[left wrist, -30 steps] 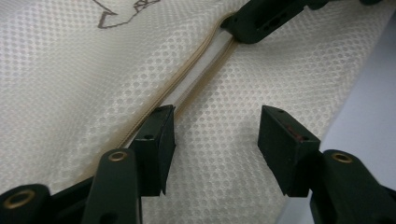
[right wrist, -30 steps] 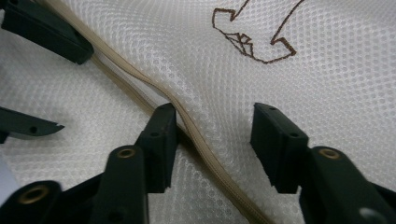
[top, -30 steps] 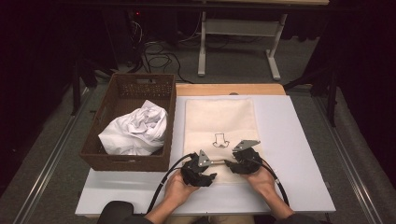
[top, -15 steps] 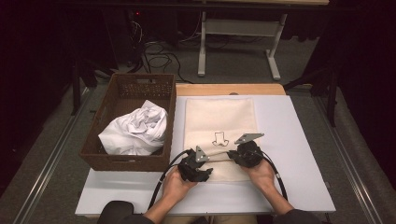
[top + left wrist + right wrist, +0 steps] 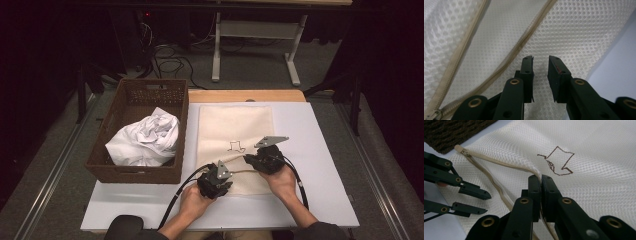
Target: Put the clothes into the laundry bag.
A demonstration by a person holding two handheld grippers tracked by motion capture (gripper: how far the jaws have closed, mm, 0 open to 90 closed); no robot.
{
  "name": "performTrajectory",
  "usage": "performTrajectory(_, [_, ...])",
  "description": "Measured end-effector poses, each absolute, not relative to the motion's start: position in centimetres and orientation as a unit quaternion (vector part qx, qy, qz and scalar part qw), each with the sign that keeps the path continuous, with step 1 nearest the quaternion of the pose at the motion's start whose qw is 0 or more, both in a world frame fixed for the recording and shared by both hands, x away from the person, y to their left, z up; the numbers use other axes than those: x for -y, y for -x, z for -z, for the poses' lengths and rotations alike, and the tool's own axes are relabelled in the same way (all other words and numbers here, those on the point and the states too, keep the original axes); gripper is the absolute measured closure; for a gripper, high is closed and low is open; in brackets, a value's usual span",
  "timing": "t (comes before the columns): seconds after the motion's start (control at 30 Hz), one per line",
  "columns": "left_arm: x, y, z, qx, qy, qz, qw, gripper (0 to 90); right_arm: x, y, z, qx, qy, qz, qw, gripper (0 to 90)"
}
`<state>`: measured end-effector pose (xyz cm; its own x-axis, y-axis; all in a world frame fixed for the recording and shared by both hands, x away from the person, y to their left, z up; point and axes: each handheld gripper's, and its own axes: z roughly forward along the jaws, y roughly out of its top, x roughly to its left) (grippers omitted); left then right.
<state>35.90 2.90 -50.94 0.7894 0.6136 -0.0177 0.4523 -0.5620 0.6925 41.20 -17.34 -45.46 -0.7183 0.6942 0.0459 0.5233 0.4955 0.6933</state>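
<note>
A cream mesh bag [image 5: 235,125] with a dark arrow drawing [image 5: 559,161] lies flat on the white table [image 5: 320,150]. Its beige zipper [image 5: 499,161] runs along the near edge and is unzipped, so the mouth gapes. My right gripper [image 5: 540,177] is shut on the upper zipper edge and holds it raised off the lower layer; the high view shows this gripper [image 5: 248,160] near the bag's near-right part. My left gripper [image 5: 540,58] is open over the lower mesh layer just inside the mouth, with nothing between its jaws. It sits at the bag's near-left corner [image 5: 226,181].
A brown wicker basket [image 5: 135,100] stands left of the bag with a crumpled white cloth [image 5: 145,140] inside. A wooden strip [image 5: 245,95] borders the table's far edge. The basket's corner [image 5: 454,132] is close to the bag's zipper end.
My right gripper has moved a little away from the person with the zipper edge in it, widening the bag's mouth. The left gripper has stayed near the bag's near-left corner.
</note>
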Motion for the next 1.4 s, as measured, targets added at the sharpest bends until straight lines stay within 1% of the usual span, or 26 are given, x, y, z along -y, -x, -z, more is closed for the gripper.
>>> performTrajectory(0.13, [-2.8,-35.8,50.9,-0.301,-0.879,-0.119,0.351,75.1,17.7,-41.3,44.3,-0.851,-0.353,-0.365,0.129,87.6])
performTrajectory(0.23, [-2.8,-35.9,50.9,-0.310,-0.876,-0.112,0.352,75.0,17.7,-41.3,43.5,-0.850,-0.354,-0.367,0.132,87.6])
performTrajectory(0.37, [-2.4,-36.0,50.5,-0.326,-0.868,-0.111,0.357,69.5,17.5,-41.3,43.1,-0.853,-0.348,-0.364,0.136,87.6])
performTrajectory(0.5, [-1.4,-36.3,50.0,-0.325,-0.865,-0.101,0.367,67.8,17.4,-41.2,43.1,-0.852,-0.349,-0.366,0.135,87.6])
performTrajectory(0.6, [-0.3,-36.6,49.7,-0.320,-0.867,-0.104,0.367,67.7,17.4,-41.2,43.0,-0.851,-0.351,-0.368,0.133,87.6])
performTrajectory(0.67, [0.3,-37.0,49.8,-0.320,-0.873,-0.106,0.354,68.1,17.5,-41.3,42.6,-0.849,-0.349,-0.372,0.139,87.7])
performTrajectory(0.7, [0.6,-37.3,50.2,-0.319,-0.880,-0.103,0.338,68.3,17.6,-41.3,42.4,-0.848,-0.353,-0.371,0.139,87.8])
performTrajectory(0.93, [0.1,-37.5,50.0,-0.317,-0.888,-0.110,0.315,67.2,17.9,-41.4,40.4,-0.846,-0.345,-0.376,0.154,87.9])
performTrajectory(1.17, [-0.8,-37.4,49.9,-0.326,-0.887,-0.110,0.307,67.0,17.5,-41.7,39.6,-0.845,-0.341,-0.381,0.159,87.9])
performTrajectory(1.3, [-1.3,-37.1,49.9,-0.322,-0.890,-0.108,0.305,65.5,17.2,-41.8,39.6,-0.849,-0.341,-0.373,0.155,87.9])
performTrajectory(1.33, [-1.2,-37.0,49.9,-0.308,-0.895,-0.113,0.303,63.5,17.3,-41.9,39.7,-0.850,-0.343,-0.370,0.154,87.9])
performTrajectory(1.4, [-1.3,-37.1,50.0,-0.305,-0.895,-0.115,0.305,61.1,17.3,-41.9,39.7,-0.851,-0.345,-0.364,0.155,87.9])
